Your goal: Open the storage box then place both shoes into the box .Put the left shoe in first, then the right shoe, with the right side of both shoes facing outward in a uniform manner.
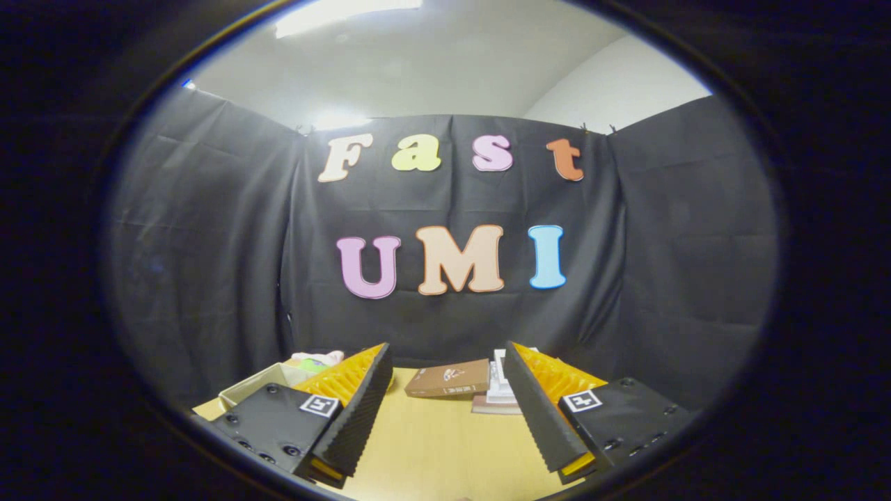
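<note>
Gripper [445,362] held level above wooden table [431,445], fingers spread wide, nothing between them. Beyond the fingers: brown storage box [447,379], lid down flat. Just beside the box, toward the right finger: white shoe [498,379], partly hidden. Well apart from the box, past the left finger: cream tray [254,386]. Second shoe not made out. Step unsettled: box shut fits either stage. Approach to the box judged likely.

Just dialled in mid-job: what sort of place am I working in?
Likely a recording booth, not a home: black cloth walls enclose a wooden table. The open gripper holds nothing; a brown box lies beyond its fingers.
</note>
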A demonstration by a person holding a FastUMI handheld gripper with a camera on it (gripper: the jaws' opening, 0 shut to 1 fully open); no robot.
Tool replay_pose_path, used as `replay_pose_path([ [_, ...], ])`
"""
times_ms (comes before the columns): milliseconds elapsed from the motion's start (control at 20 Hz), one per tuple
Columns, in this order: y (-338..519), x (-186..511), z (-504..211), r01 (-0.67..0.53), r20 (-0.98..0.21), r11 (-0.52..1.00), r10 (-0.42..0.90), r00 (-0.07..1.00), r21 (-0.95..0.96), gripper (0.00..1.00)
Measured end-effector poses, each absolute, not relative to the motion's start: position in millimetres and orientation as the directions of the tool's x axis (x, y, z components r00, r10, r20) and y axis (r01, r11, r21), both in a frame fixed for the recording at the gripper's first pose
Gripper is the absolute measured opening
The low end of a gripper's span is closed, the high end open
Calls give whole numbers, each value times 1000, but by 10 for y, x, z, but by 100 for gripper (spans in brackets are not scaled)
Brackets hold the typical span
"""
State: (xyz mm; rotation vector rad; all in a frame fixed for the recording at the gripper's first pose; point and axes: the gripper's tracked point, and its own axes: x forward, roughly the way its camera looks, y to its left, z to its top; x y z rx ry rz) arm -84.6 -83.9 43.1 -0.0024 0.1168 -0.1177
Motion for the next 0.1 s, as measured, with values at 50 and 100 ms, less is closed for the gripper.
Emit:
replay_pose_path([
  [50,-899,-862,430,127,-119,992,-127,985,-13,100],
  [100,-933,-878,429,131,-119,991,-131,984,-8,100],
])
